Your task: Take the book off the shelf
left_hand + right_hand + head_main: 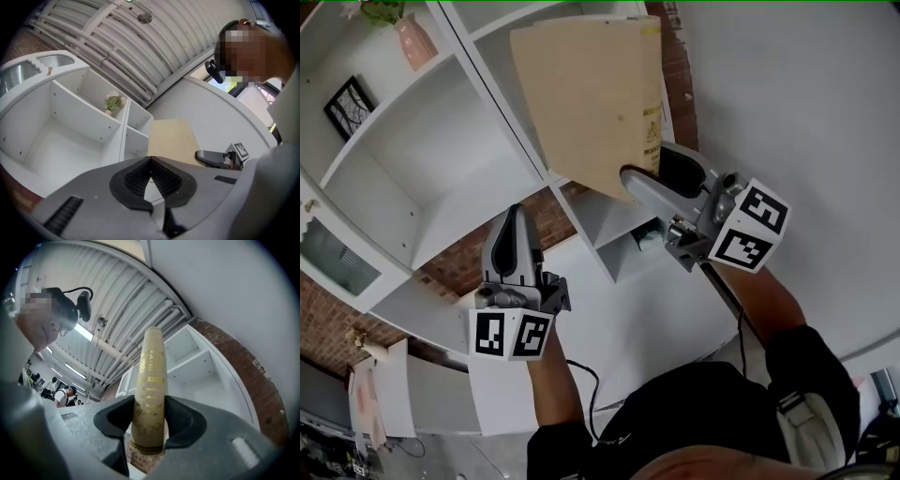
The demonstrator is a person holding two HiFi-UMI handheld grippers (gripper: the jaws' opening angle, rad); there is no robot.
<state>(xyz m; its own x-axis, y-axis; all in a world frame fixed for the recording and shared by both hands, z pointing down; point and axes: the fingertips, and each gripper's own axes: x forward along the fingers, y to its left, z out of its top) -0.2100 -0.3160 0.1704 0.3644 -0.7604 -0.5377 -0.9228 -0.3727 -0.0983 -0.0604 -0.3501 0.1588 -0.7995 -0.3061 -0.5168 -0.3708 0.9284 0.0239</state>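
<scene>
A tan book (591, 94) with gold lettering on its spine (150, 380) is held upright, and my right gripper (642, 183) is shut on its lower end. The spine stands between the two black pads (185, 420). The book hangs in front of the right-hand column of the white shelf unit (441, 159), and I cannot tell whether it touches it. In the left gripper view the book (171, 140) shows beside the shelf (70, 126), with the right gripper (215, 158) under it. My left gripper (514, 217) is lower and to the left, shut with nothing between its pads (151, 161).
A pink vase with a plant (414, 39) and a framed picture (347, 105) stand in the upper shelf compartments. A small pale teal object (649, 239) lies in a low compartment. Red brick (534, 225) shows behind the shelf, and a plain white wall (787, 94) runs along the right.
</scene>
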